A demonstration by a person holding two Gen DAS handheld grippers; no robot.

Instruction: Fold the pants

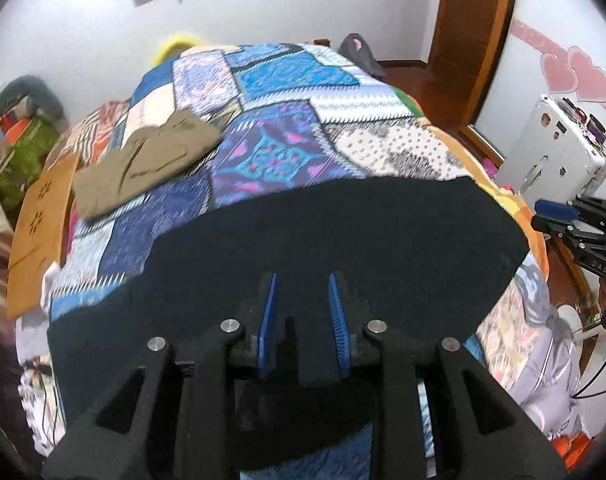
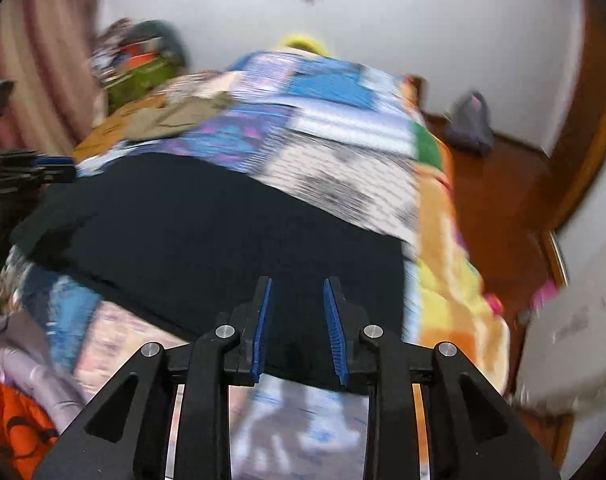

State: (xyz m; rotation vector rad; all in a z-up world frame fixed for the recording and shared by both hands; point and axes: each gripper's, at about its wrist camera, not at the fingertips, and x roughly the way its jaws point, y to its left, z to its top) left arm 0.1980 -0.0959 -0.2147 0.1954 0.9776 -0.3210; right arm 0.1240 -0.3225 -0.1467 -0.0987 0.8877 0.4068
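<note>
Dark navy pants [image 1: 323, 236] lie spread flat on the patchwork bedspread [image 1: 287, 132], near the bed's foot. My left gripper [image 1: 303, 284] is open, its blue pads over the near edge of the pants, holding nothing. My right gripper [image 2: 297, 286] is open too, above the near right part of the pants [image 2: 207, 232]. The right wrist view is motion-blurred. The right gripper [image 1: 559, 212] shows at the right edge of the left wrist view, and the left gripper [image 2: 43, 168] at the left edge of the right wrist view.
Folded olive-green pants [image 1: 143, 160] lie on the far left of the bed, beside a brown cardboard sheet [image 1: 39, 224]. Clutter and bags sit left of the bed. A white case [image 1: 551, 148] stands right, over a wooden floor [image 2: 499, 200].
</note>
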